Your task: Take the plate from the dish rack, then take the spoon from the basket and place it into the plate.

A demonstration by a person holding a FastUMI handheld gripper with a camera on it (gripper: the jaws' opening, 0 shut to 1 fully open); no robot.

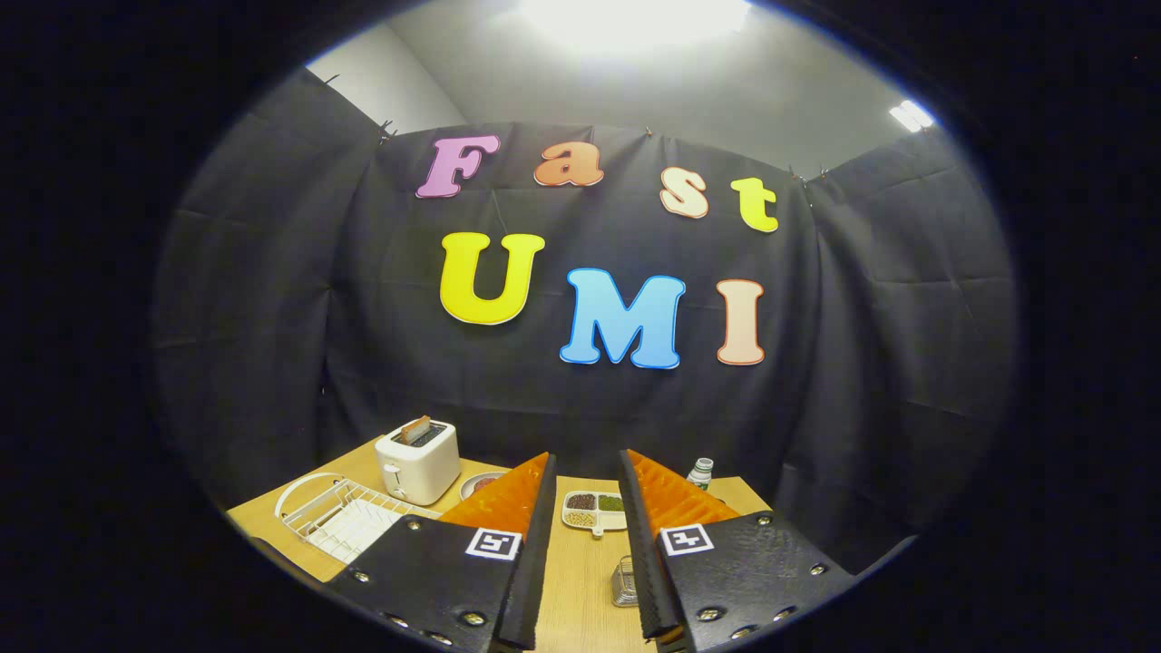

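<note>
**Tool held high over table, fingers spread and empty**

Above a wooden table in a cloth-walled booth, the tool hangs tilted upward, its two fingers spread apart with nothing between them but bare tabletop and, farther off, a small divided tray. The tray sits just beyond the fingertips, its compartments filled with dark, green and pale contents. Nearer, tucked against the inner edge of the right finger, a small wire basket stands on the table; whether a spoon lies inside it cannot be told from this angle.

Off to the left of the left finger, a white wire dish rack rests near the table's edge, partly hidden behind the tool's body. Pale ribbed surfaces show inside it, but a plate cannot be picked out with certainty. Just behind the rack stands a white toaster, a slice of bread poking up from its slot. Beside the toaster, next to the left fingertip, a round dish with something dark in it peeks out.

Beyond the right fingertip, near the table's far edge, the top of a small bottle with a pale cap shows above the finger. Black cloth closes the booth on every side behind the table, with a bright ceiling light above.
</note>
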